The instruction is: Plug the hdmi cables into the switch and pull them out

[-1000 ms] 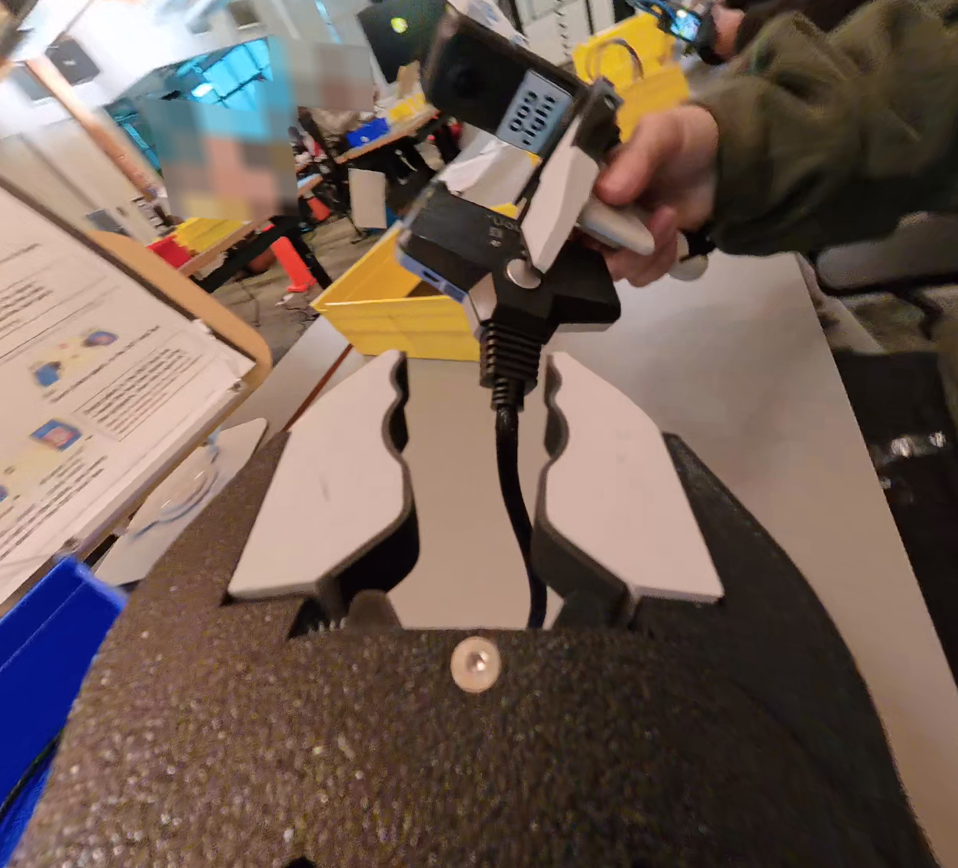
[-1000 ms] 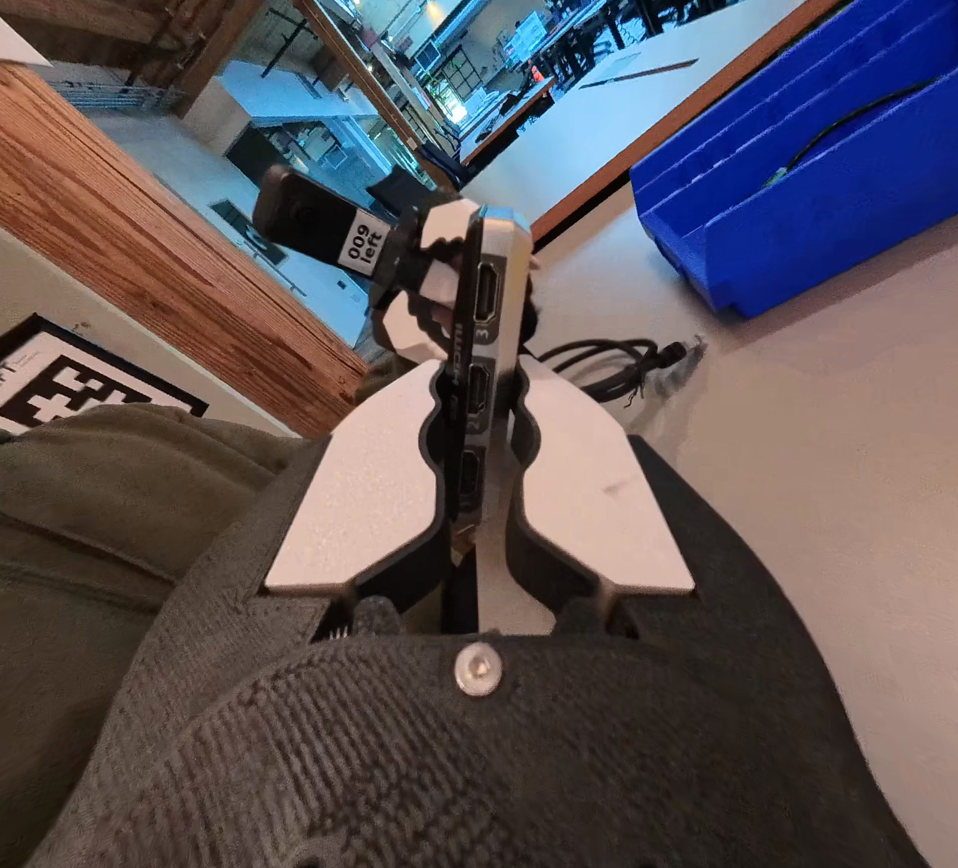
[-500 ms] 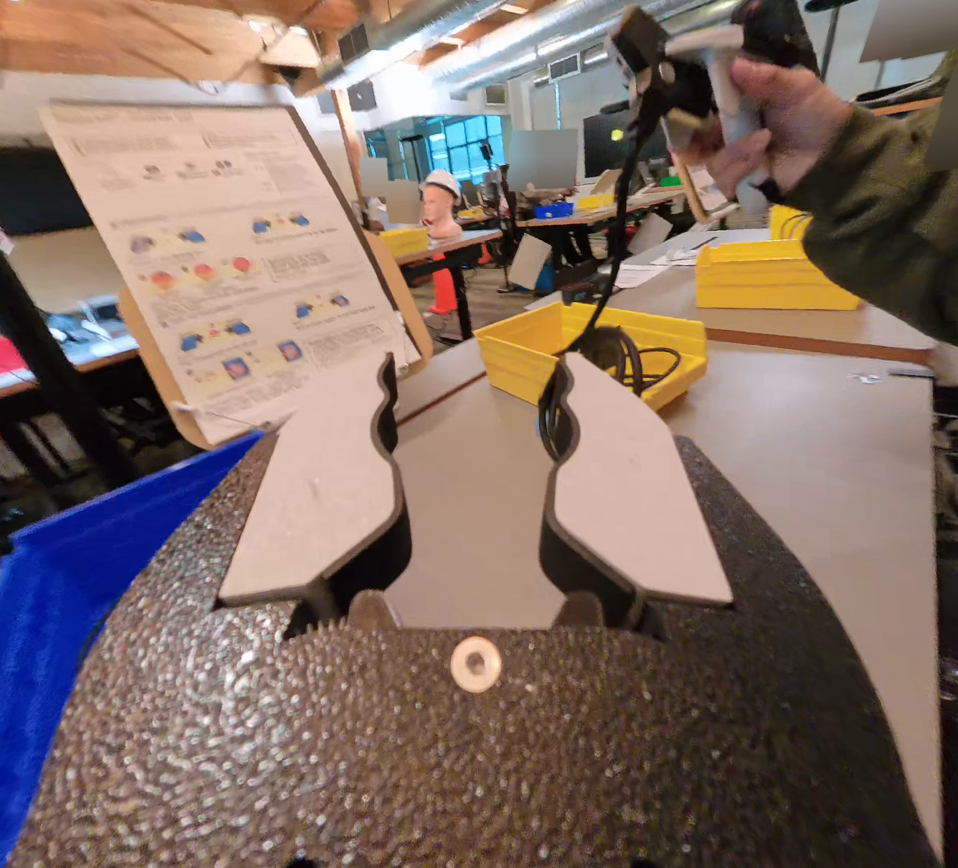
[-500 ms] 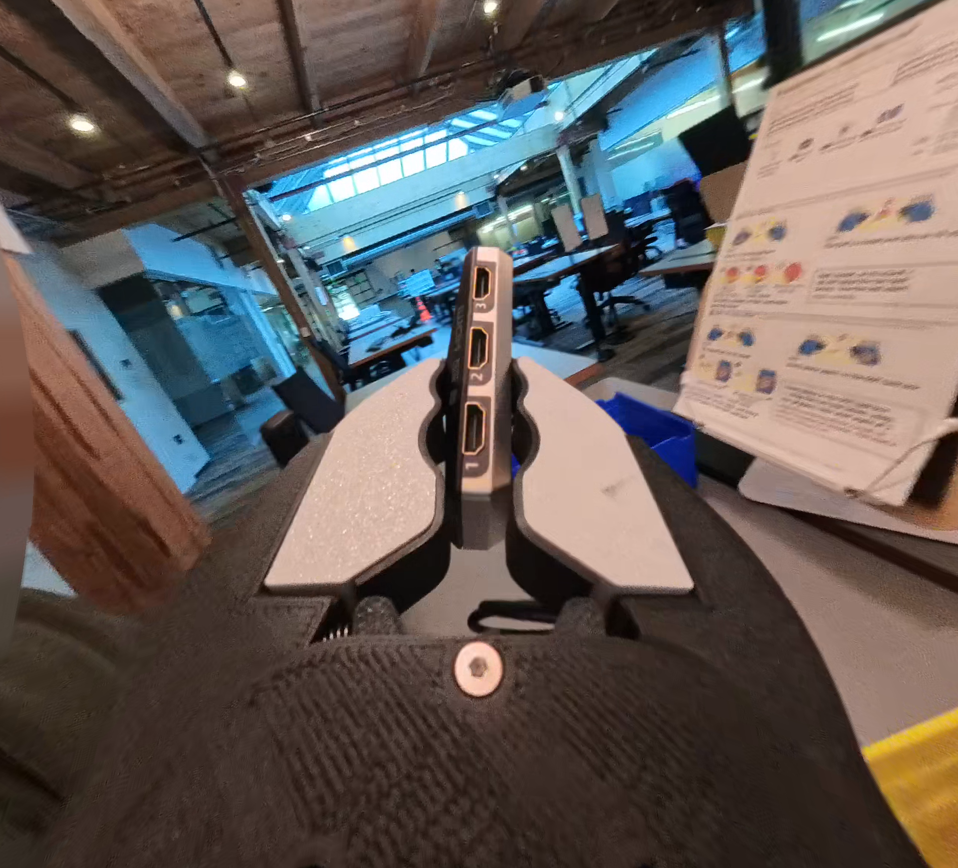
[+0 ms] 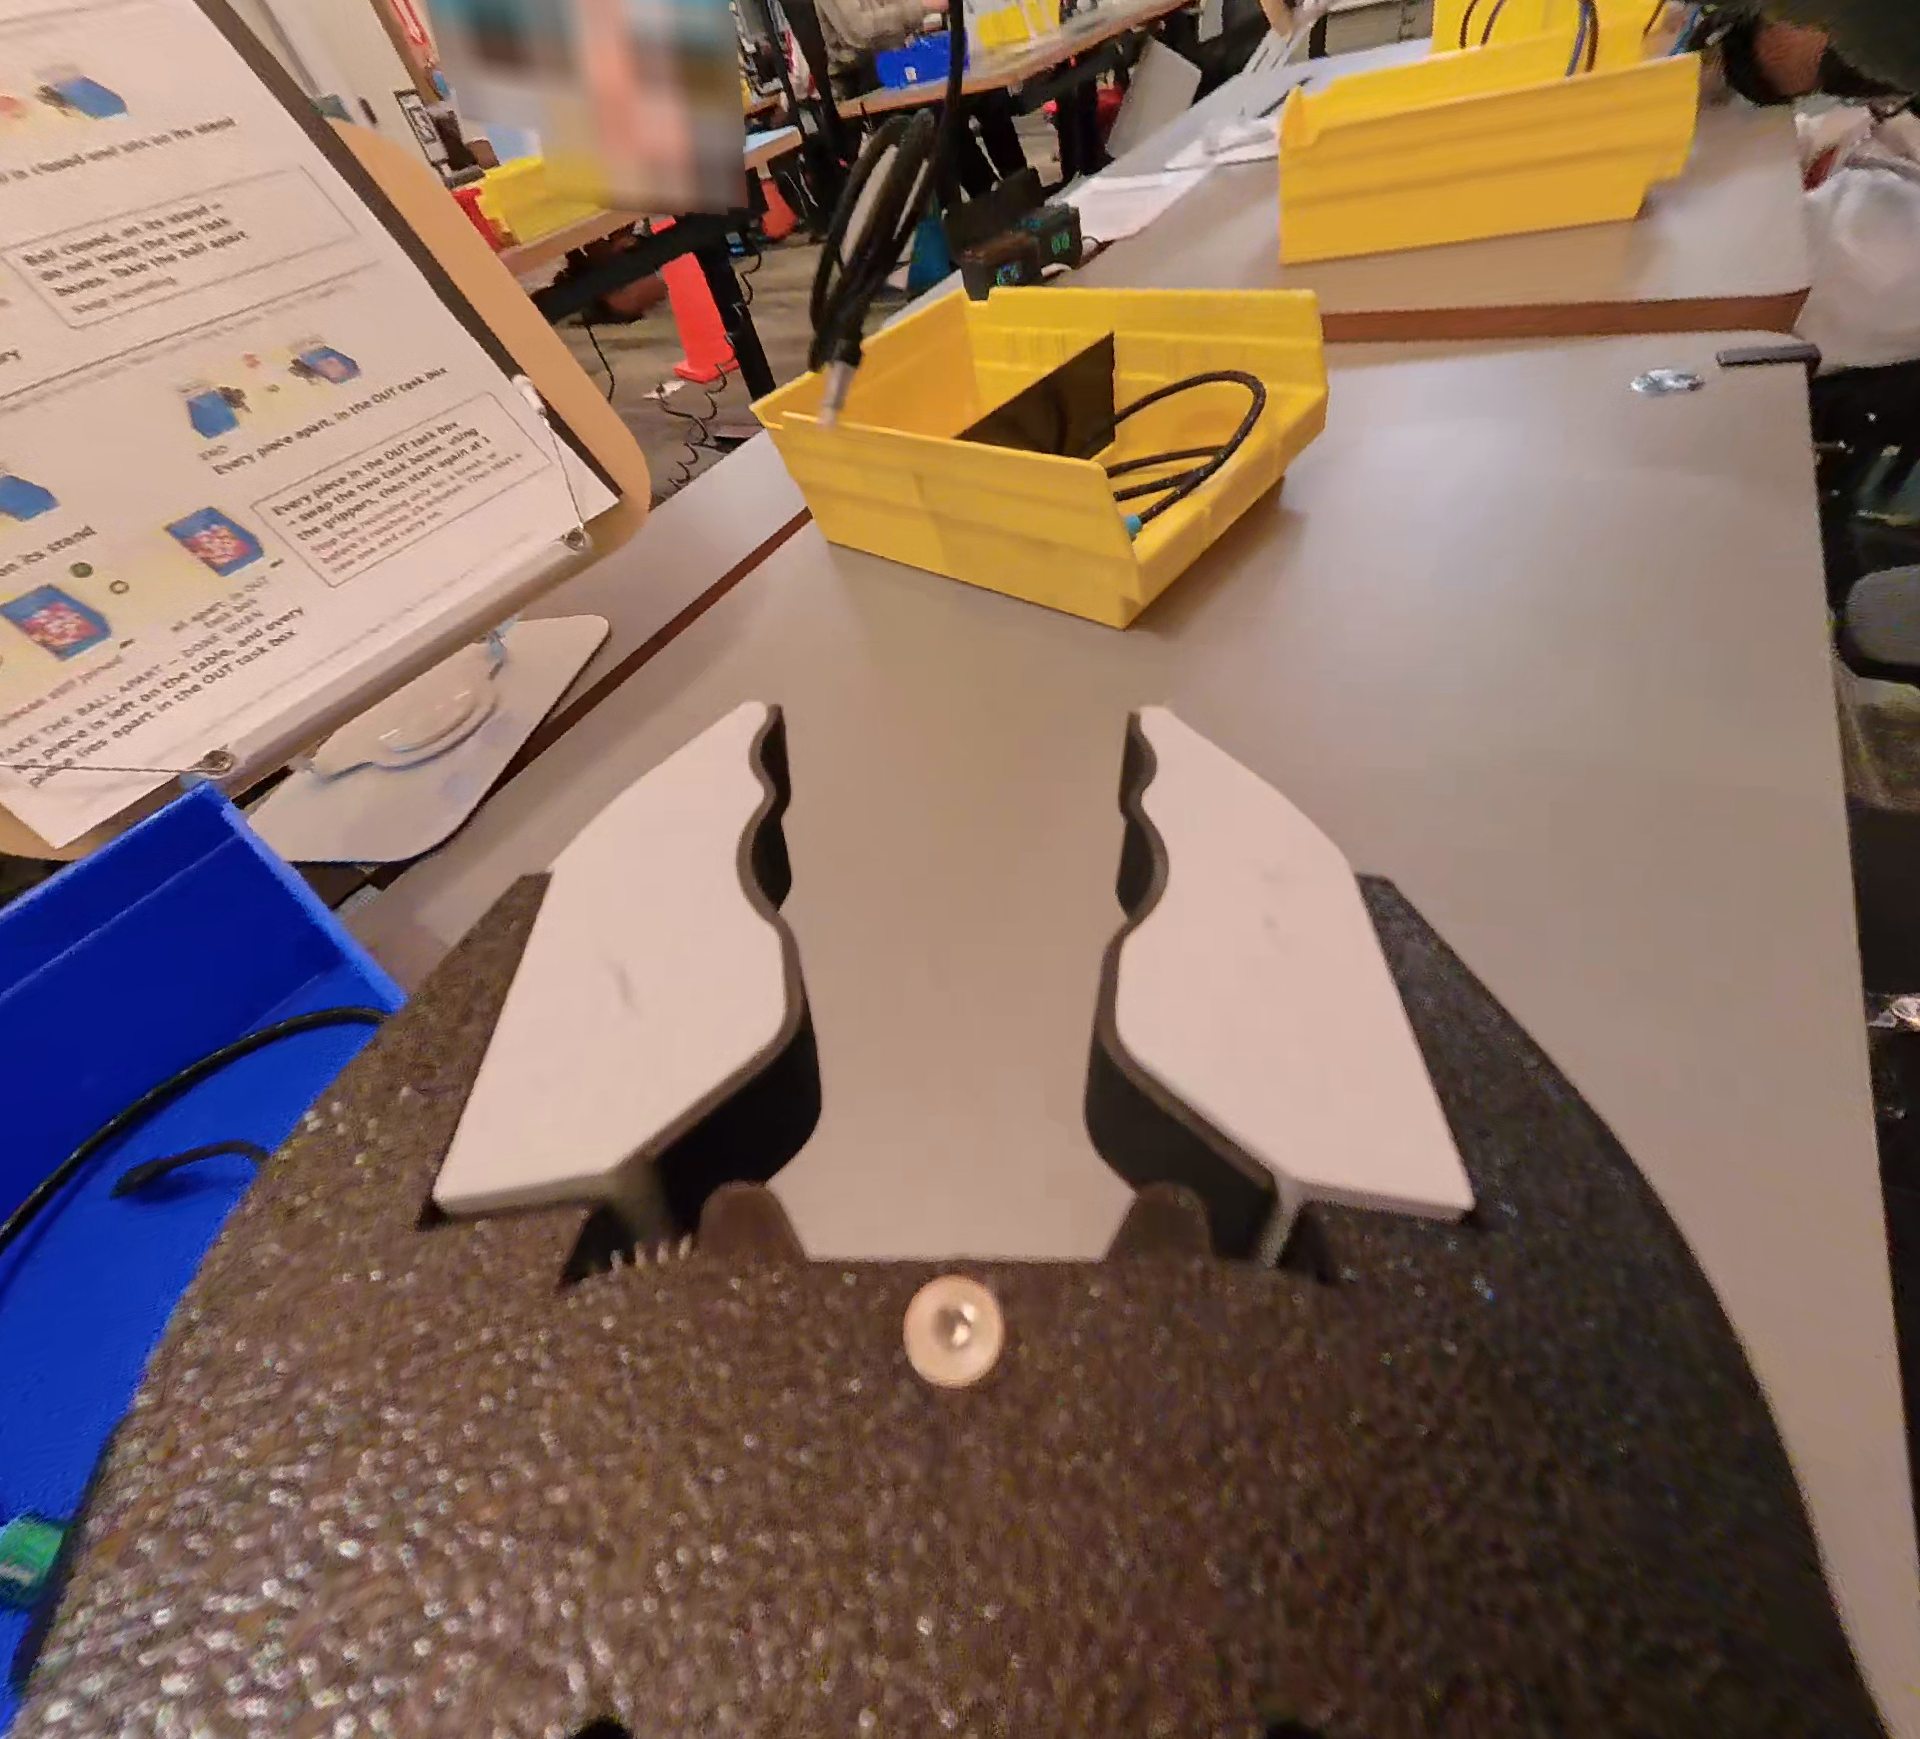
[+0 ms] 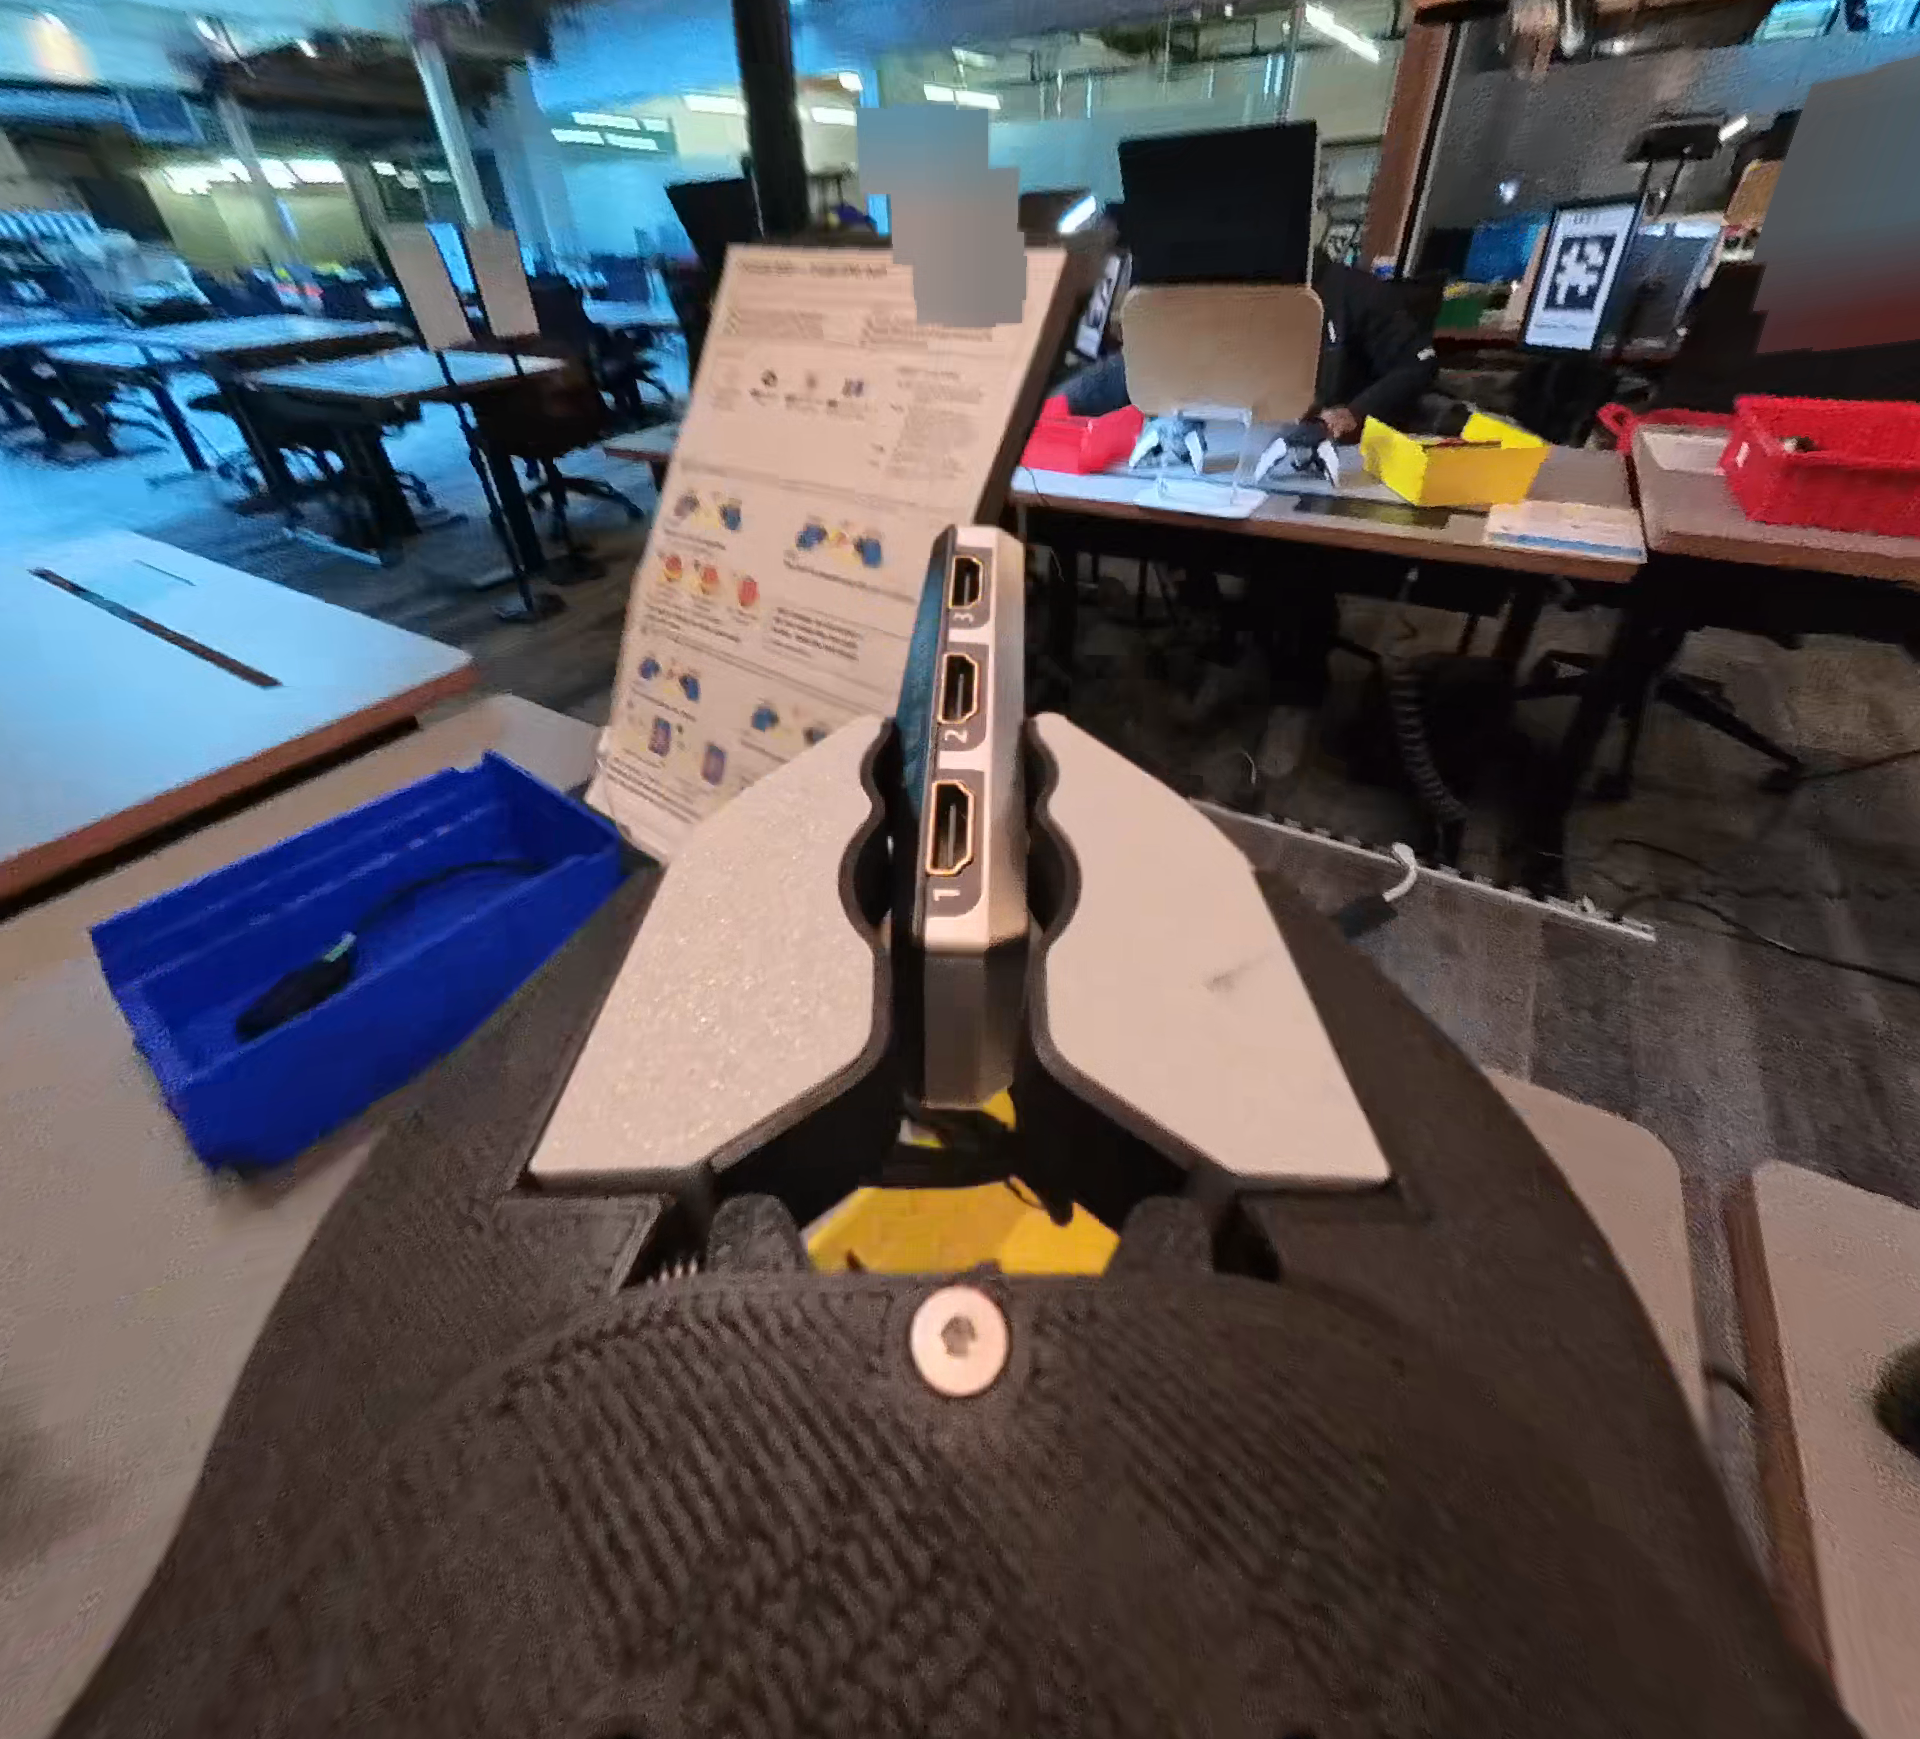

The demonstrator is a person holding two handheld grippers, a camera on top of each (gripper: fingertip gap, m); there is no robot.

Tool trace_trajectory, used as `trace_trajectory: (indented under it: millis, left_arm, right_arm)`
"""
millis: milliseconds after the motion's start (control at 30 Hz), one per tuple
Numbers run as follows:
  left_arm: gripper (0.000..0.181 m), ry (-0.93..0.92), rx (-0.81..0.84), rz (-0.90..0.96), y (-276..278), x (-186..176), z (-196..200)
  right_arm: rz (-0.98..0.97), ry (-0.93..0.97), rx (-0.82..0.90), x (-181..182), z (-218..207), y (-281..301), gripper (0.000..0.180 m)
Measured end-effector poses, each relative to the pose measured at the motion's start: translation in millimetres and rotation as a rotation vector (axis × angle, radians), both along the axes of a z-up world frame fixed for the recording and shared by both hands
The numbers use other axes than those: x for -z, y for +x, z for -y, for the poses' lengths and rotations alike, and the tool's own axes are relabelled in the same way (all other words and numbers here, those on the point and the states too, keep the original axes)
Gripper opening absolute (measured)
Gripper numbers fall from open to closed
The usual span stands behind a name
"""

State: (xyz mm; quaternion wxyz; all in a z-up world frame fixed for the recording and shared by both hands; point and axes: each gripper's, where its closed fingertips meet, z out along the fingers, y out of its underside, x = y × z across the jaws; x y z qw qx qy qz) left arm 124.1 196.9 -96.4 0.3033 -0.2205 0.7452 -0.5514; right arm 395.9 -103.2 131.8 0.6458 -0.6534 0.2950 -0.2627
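Since half a second ago the left gripper (image 5: pixel 951 816) is tipping down toward the worktop (image 5: pixel 1455 650), its jaws apart and empty, while the cable (image 5: pixel 883 214) is dangling over the yellow bin (image 5: pixel 977 505), plug end (image 5: pixel 831 406) hanging at the bin's near-left rim. The right gripper (image 6: pixel 956 816) is swinging round with its jaws clamped on the switch (image 6: pixel 961 754), which is standing upright, long axis vertical, its three ports facing the camera and all empty. The cable is lying ahead of and slightly left of the left jaws, well apart, running near vertical. The left gripper seems the free one for any next grasp; another cable is resting in the blue bin (image 6: pixel 343 941).
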Motion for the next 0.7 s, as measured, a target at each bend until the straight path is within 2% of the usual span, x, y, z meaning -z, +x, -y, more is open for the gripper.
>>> trace_trajectory:
  millis: [133, 233, 467, 533, 700]
  left_arm:
    - [0.060, -0.004, 0.003, -0.034, 5.4, 9.8, 1.1]
    - [0.060, -0.011, 0.003, -0.053, 8.2, 15.6, -0.1]
    - [0.059, -0.013, 0.012, -0.090, 14.0, 27.9, 1.4]
    - [0.059, -0.004, 0.009, -0.097, 15.3, 31.2, 2.0]
    - [0.058, 0.007, 0.014, -0.107, 15.9, 36.3, 3.0]
  right_arm:
    - [-0.119, -0.180, 0.002, 65.5, -0.7, 19.9, 0.022]
    - [-0.142, -0.409, 0.073, 111.7, 8.7, 28.9, 0.022]
    - [-0.242, -0.876, 0.075, 206.5, 15.3, 35.4, 0.022]
    - [-0.260, -0.922, 0.048, 229.1, 4.8, 35.5, 0.022]
    - [-0.204, -1.068, 0.114, 268.5, -14.4, 49.5, 0.022]
